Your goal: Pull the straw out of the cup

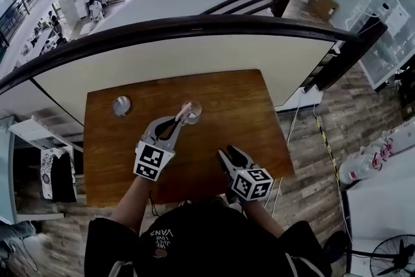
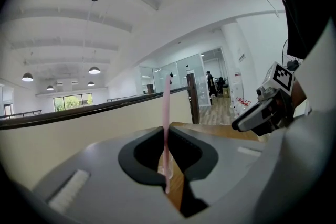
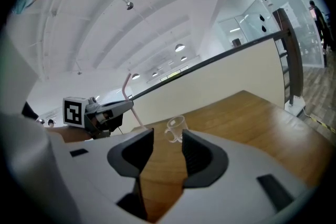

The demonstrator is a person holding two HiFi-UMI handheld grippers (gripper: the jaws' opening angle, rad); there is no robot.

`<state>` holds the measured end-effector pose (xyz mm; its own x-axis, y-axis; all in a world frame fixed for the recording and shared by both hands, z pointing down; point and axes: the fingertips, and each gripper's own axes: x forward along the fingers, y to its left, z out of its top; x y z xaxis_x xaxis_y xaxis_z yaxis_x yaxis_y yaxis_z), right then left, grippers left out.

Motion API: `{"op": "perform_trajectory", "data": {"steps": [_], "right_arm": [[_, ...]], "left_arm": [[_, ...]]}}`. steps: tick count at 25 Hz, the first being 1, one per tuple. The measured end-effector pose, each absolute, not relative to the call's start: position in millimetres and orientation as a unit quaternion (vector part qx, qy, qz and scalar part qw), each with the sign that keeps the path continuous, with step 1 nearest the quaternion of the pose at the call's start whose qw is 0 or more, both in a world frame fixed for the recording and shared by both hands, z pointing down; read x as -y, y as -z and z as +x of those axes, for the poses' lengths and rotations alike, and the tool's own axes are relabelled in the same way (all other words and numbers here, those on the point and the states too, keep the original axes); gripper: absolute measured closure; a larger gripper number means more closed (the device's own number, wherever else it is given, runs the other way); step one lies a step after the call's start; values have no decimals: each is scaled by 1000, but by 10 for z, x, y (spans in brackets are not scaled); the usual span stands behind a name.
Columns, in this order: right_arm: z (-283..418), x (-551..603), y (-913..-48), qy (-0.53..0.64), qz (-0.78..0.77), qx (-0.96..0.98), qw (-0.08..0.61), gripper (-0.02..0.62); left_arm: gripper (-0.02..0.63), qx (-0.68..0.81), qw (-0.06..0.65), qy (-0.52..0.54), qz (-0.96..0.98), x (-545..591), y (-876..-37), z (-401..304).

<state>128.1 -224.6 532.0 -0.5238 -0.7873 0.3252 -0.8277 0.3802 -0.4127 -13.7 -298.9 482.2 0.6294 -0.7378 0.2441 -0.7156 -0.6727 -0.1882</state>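
The pull looks all but finished — the left gripper (image 2: 166, 134) has its fingers clamped on the pink straw (image 2: 166, 105), whose lower end seems just clear of the glass cup (image 3: 177, 128) standing toward the tabletop's (image 1: 253, 113) far edge, while the right gripper (image 3: 168, 137) waits with fingers apart and empty — so next the straw needs carrying well aside.

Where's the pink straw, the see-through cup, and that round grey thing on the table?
pink straw (image 2: 166, 113): left gripper view, the middle of its stem.
cup (image 3: 177, 124): right gripper view, its clear side wall.
round grey thing (image 1: 121, 105): head view, its centre.
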Motion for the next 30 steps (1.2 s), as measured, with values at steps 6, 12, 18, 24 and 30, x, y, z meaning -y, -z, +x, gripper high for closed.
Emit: {"op": "perform_trajectory", "data": {"steps": [6, 12, 18, 24, 30], "right_arm": [[1131, 2205, -5296, -265, 491, 829, 32, 434], [946, 2155, -5310, -264, 489, 831, 32, 434], [772, 2097, -5331, -265, 493, 828, 30, 434], [616, 2043, -5370, -265, 496, 826, 35, 434], [513, 1982, -5401, -266, 498, 824, 41, 434]], "left_arm": [[571, -412, 13, 153, -898, 2806, -4971, -384], [572, -418, -8, 151, -896, 2644, -5067, -569], [572, -418, -26, 150, -895, 2473, -5153, -741], [572, -417, -44, 151, -895, 2332, -5258, -874], [572, -408, -62, 156, -897, 2175, -5478, -976]]}}
